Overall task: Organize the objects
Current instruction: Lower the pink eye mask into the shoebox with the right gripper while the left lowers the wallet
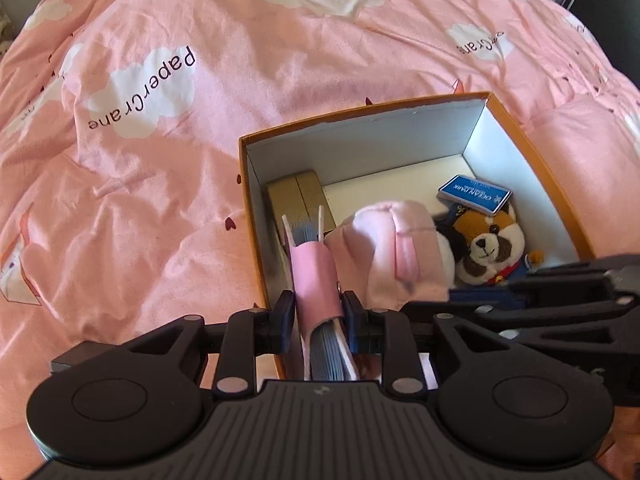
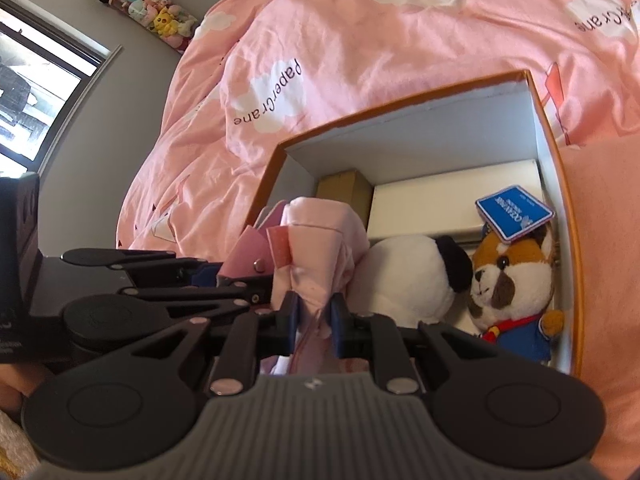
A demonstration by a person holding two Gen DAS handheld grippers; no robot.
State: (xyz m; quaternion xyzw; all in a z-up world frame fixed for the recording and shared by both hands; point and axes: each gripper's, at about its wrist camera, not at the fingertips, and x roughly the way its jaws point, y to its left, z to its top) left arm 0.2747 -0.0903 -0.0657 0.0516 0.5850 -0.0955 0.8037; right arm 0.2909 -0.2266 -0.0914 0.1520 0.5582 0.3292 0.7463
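The left gripper point(image 1: 317, 312) points steeply down at the near left corner of an orange box point(image 1: 362, 114). Between its fingers point(image 1: 285, 312) stands a pink notebook point(image 1: 316, 280) with grey page edges, upright and edge-on; both pads touch its cover, so the fingers are closed on it. The notebook's far end sits inside the box, hard against the left wall.

The right gripper point(image 2: 314, 316) slants down from 5 o'clock of the left one, its black linkage crossing the box's near right corner. Its fingers point(image 2: 337, 314) are nearly together and pinch a fold of pale pink cloth point(image 2: 320, 232), which bunches up beyond them and lies just right of the notebook.

Inside the box, a white and black plush point(image 2: 412, 276) lies at 3 o'clock of the cloth, touching it. A brown and white plush animal point(image 2: 516, 284) in blue clothes leans against the right wall, with a blue tag point(image 2: 514, 216) on its head. A brown carton point(image 1: 298, 200) lies at the far left, at 12 o'clock of the notebook, and a white flat item point(image 2: 452, 196) fills the far floor. The only bare floor is a strip near the far wall.

The box rests on a bed under a rumpled pink quilt point(image 1: 160, 180) printed with white clouds. In the right wrist view, a window point(image 2: 36, 92) shows at 10 o'clock, and soft toys point(image 2: 140, 4) hang on the grey wall.
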